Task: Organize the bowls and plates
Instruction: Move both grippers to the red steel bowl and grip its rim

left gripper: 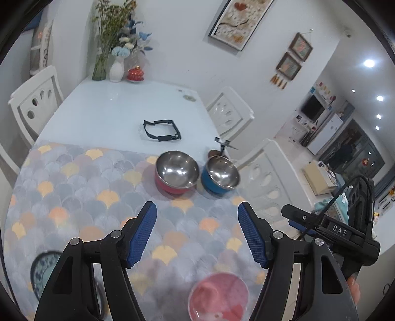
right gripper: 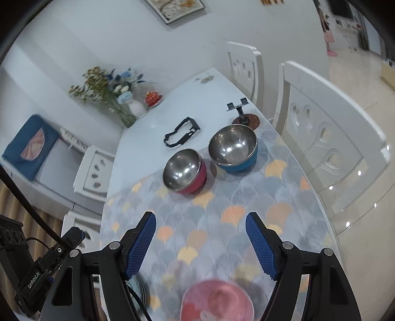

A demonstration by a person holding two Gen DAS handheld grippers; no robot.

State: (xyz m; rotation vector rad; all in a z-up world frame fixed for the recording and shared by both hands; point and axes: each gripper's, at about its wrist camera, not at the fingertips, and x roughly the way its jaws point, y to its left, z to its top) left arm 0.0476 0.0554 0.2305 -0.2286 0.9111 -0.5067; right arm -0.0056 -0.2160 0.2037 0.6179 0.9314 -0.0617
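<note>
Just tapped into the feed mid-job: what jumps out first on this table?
Two steel-lined bowls stand side by side at the far edge of the patterned cloth: the red bowl on the left, the blue bowl on the right. A pink plate lies nearest, below the open left gripper.

A scalloped mat (left gripper: 74,187) in greys, yellows and oranges covers the near end of the pale table (left gripper: 111,108). Beyond it lies a black frame (left gripper: 160,130), flat on the bare top. At the far end, a glass vase of flowers (left gripper: 101,64), a white vase (left gripper: 116,69) and a red lidded jar (left gripper: 135,73). White chairs (right gripper: 328,133) line the sides, pictures (left gripper: 238,21) hang on the wall.
</note>
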